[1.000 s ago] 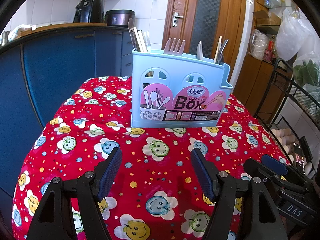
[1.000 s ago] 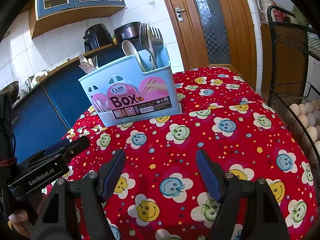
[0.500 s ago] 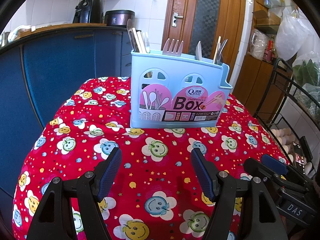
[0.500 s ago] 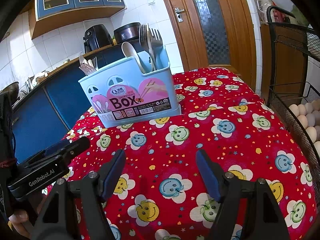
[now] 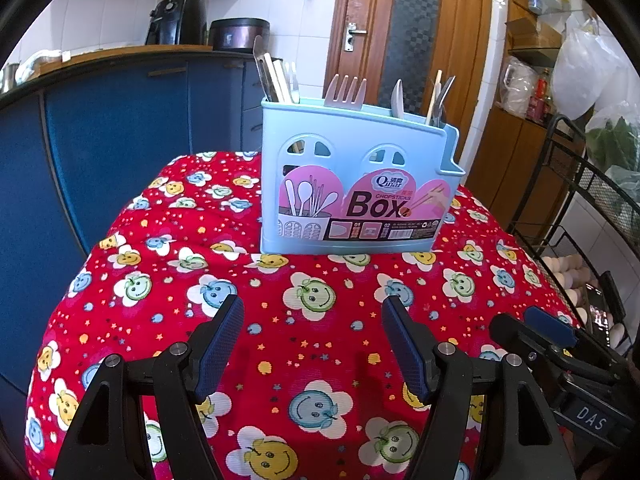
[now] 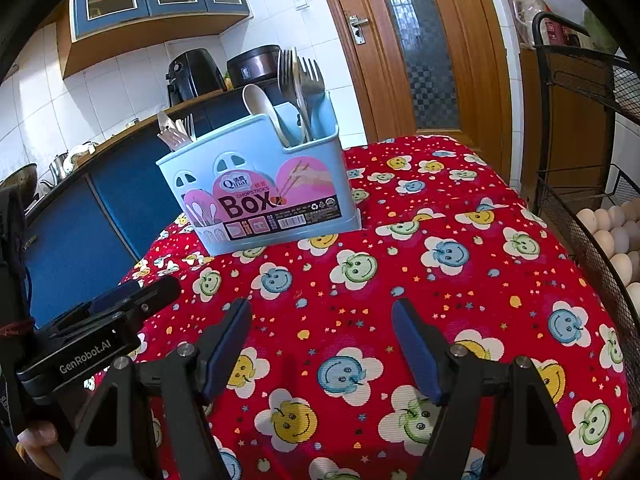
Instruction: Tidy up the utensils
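A wooden door (image 5: pixel 412 36) with a dark patterned glass panel stands in a white-tiled wall (image 5: pixel 300 16). Left of the door runs a blue cabinet counter (image 5: pixel 120 128) bearing a black air fryer (image 5: pixel 176 20) and a dark cooker (image 5: pixel 239 34); right of it stands a black wire rack (image 6: pixel 580 128) holding eggs (image 6: pixel 616 236).

- Your left claw (image 5: pixel 312 344) hangs spread wide over the red tabletop (image 5: pixel 280 292), gripping nothing.
- The blue utensil box (image 5: pixel 352 184) stands upright ahead, forks (image 5: pixel 346 90) poking out.
- Your right claw (image 5: pixel 560 344) sits at right.
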A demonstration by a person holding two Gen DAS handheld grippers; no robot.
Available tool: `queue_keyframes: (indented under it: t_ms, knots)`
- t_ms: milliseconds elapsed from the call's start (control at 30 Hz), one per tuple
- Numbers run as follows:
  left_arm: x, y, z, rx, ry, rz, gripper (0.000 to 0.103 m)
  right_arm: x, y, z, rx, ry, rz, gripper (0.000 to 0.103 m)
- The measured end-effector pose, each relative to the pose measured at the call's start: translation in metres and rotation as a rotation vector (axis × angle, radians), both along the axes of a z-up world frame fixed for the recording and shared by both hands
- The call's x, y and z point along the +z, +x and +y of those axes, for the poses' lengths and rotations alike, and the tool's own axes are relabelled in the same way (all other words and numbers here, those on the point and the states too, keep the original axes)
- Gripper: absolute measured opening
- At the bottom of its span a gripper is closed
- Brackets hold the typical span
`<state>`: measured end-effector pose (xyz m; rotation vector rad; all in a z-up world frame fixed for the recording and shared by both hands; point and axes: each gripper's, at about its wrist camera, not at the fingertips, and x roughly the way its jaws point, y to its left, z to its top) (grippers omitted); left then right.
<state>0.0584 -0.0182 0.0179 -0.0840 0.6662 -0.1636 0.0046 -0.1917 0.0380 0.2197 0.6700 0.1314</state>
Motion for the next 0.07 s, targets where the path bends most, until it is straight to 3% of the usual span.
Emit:
queue_keyframes:
  t_ms: [67]
  knots:
    - [-0.0005, 0.0008, 0.0008, 0.001, 0.0, 0.004, 0.073, -0.0003, 0.0, -0.0003, 0.001, 0.0, 0.001, 0.075]
